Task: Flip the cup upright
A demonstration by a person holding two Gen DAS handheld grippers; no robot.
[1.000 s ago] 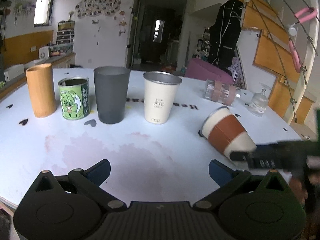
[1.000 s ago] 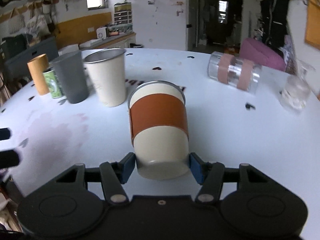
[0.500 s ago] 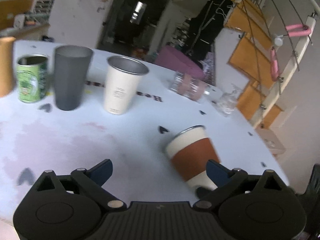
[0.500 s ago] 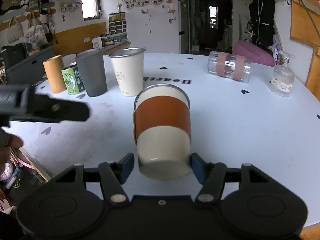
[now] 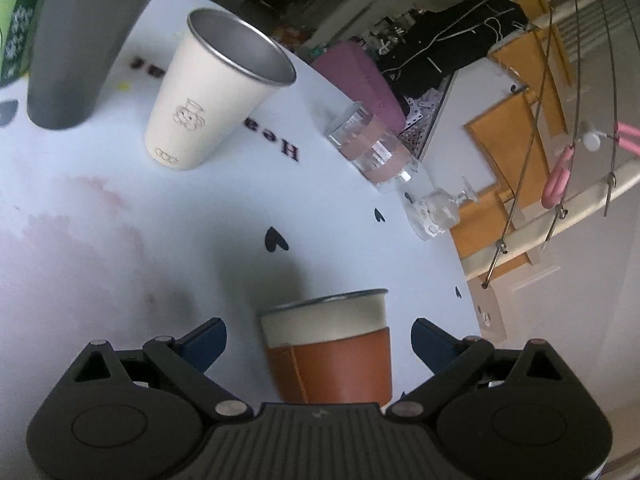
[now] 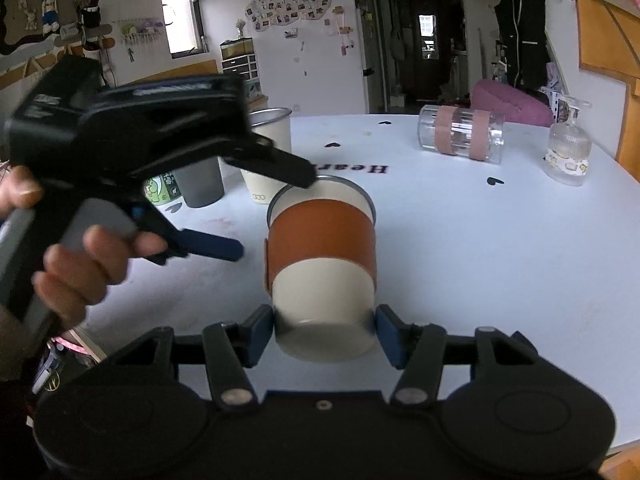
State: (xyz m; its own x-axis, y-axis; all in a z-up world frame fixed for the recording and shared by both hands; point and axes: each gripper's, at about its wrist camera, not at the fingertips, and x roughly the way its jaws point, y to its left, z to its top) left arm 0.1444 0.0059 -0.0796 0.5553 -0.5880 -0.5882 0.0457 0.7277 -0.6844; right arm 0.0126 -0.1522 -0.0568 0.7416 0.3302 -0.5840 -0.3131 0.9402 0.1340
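Left gripper (image 6: 276,212) and right gripper (image 6: 325,330): black housings, blue finger pads (image 6: 212,249), silver pivot screws (image 6: 237,396); bare-skinned hand (image 6: 80,268).

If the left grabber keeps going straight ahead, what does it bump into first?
Probably the cup with the brown sleeve. It sits right between the open fingers of the left gripper, while the right gripper grips its base. Depth is unclear.

The white table (image 6: 460,240) bears upside-down dark lettering, partly readable "Hear".
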